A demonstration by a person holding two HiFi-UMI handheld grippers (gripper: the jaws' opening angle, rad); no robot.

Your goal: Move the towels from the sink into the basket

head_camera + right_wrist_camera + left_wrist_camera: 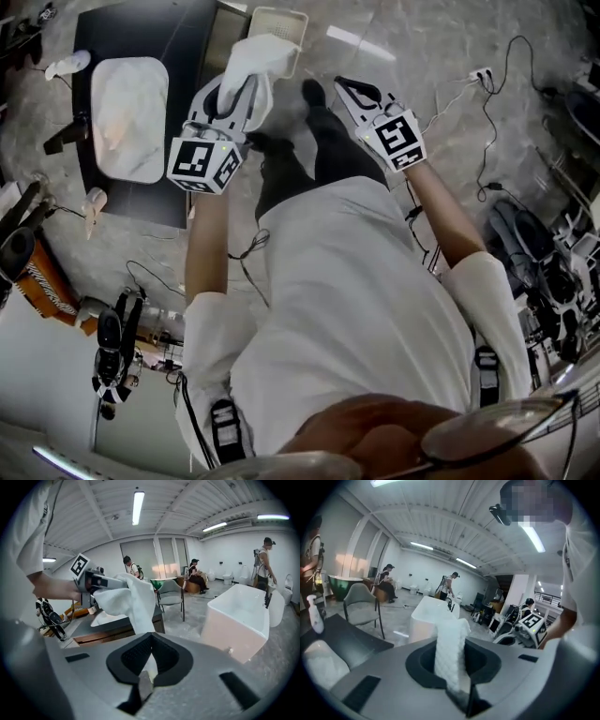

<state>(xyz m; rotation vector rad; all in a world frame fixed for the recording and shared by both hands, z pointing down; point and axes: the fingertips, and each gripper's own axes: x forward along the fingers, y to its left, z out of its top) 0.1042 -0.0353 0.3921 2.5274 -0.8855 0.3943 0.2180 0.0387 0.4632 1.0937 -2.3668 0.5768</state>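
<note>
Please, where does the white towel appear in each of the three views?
Head view: the towel is top centre, in the left tongs.
Left gripper view: the towel is at the centre, clamped between the jaws.
Right gripper view: the towel is left of centre, hanging from the left tongs.
Shared landmark: the white sink in the dark counter.

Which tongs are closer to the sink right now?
Left. In the head view, the left tongs, holding a white towel, are just right of the sink; the right tongs are farther right, past the person's legs.
</note>
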